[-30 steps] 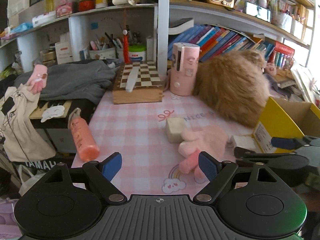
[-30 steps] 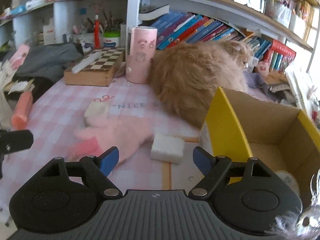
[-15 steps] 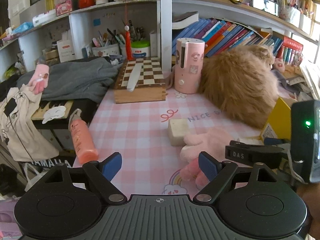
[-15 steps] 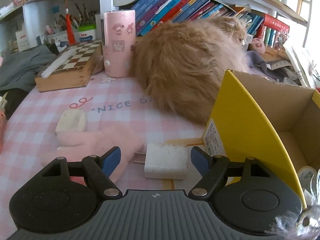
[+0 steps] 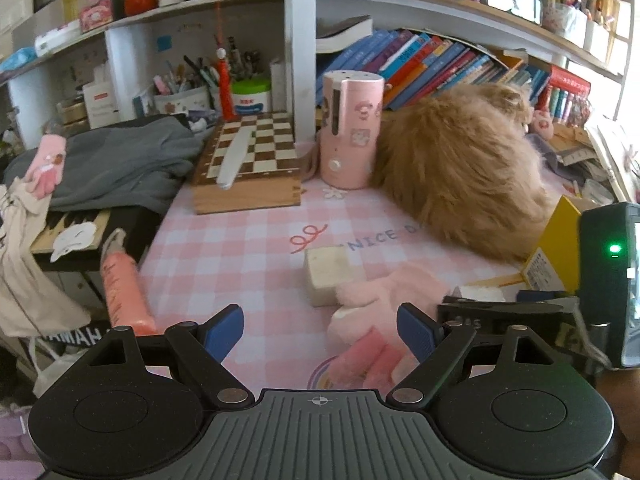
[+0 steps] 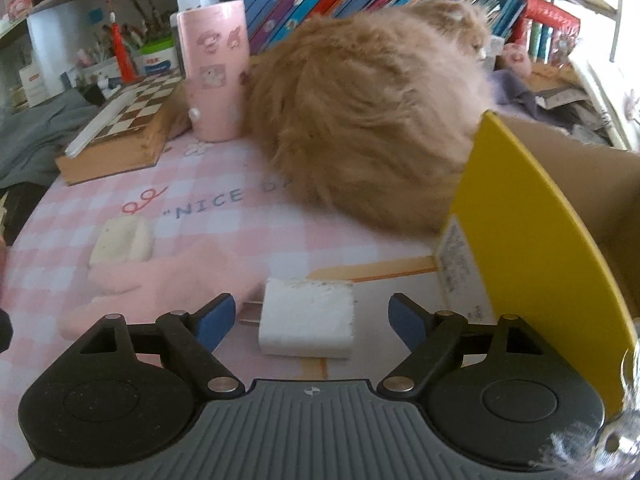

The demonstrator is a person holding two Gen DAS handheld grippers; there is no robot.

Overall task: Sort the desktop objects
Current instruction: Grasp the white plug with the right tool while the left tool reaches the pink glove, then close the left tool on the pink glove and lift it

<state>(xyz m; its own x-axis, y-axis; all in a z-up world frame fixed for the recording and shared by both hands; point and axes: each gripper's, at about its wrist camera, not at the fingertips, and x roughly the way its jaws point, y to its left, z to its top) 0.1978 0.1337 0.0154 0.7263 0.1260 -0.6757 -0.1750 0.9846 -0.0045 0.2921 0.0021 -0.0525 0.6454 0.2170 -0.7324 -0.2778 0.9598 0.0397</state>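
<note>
The white charger (image 6: 306, 322) is framed between the just-widened, untouching jaws of the right gripper (image 6: 310, 318), while the left gripper (image 5: 320, 330) is held apart above the pink glove (image 5: 380, 312)

My left gripper (image 5: 319, 331) hangs over the pink-checked worktop (image 5: 240, 256) with its 2 blue pads wide apart and nothing between them. A pink fluffy glove (image 5: 380, 300) lies just ahead toward the right pad, touching a cream block (image 5: 327, 276). An orange tube (image 5: 122, 292) sits at the worktop's left edge. I see the right gripper (image 5: 516, 312) low at right, near a white charger (image 5: 480, 293) and the yellow box (image 5: 554, 240).
</note>
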